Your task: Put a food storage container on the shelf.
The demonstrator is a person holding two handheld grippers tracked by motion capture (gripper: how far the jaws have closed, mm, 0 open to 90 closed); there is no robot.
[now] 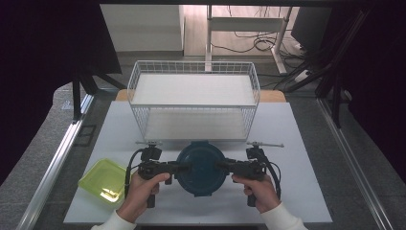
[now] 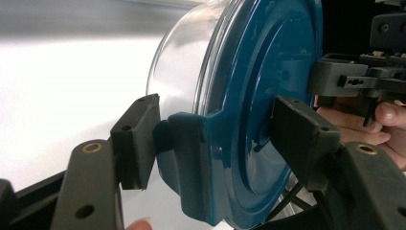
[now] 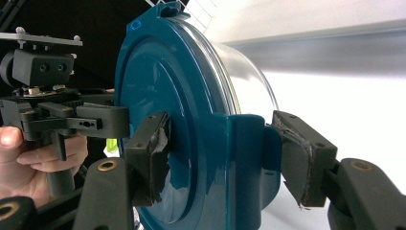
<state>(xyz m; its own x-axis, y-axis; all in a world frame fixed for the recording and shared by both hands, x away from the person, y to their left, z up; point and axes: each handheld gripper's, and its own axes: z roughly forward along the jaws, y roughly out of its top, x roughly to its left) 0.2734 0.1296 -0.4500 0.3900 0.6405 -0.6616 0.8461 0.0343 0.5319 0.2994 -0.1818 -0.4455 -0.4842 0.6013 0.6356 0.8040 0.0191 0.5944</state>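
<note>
A round see-through bowl (image 1: 201, 167) with a dark blue lid (image 2: 268, 96) sits in the lower middle of the high view, on the white table (image 1: 297, 143). Two hands hold it, one from each side.

The left gripper (image 1: 184, 168) comes in from the left of the bowl. In the left gripper view, its two black jaws are pinching a blue clip (image 2: 191, 158) on the lid's edge. One jaw is on the bowl side and one is on top of the lid.

The right gripper (image 1: 221, 167) comes in from the right. In the right gripper view, its jaws are pinching the clip (image 3: 249, 158) on the other side of the lid in the same way.

Just behind the bowl, in the middle of the high view, stands a white wire basket (image 1: 194, 98). A yellow-green box (image 1: 103, 181) lies at the lower left, near the left hand (image 1: 141, 189).
</note>
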